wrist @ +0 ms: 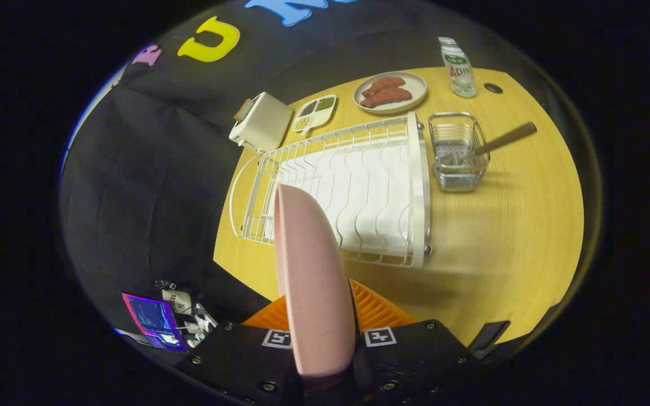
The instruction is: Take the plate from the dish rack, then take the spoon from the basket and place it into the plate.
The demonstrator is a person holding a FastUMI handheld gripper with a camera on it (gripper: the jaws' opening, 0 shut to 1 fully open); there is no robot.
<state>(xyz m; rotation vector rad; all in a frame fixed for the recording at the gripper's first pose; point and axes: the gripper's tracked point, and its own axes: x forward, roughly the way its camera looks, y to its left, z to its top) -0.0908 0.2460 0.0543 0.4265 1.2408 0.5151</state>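
The fingers point(319, 332) clamp the pink plate point(308, 270) edge-on between them, lifted clear of the dish rack point(359, 186) beyond. Likely next: set it on the surface point(505, 237), then fetch the spoon point(500, 141) from the basket point(460, 152).

Matt pink plate point(311, 282), smooth, clamped edge-on in the tongs point(325, 327). White coated-wire dish rack point(347, 192). Glossy metal mesh basket point(459, 152). Yellow wood-grain table point(517, 225), satin. Metal spoon point(500, 142), brushed handle.

Wooden table point(505, 237) standing against the black cloth wall point(150, 169), lamplight glaring across its top; lit screen point(153, 320) glowing below the table's near corner.
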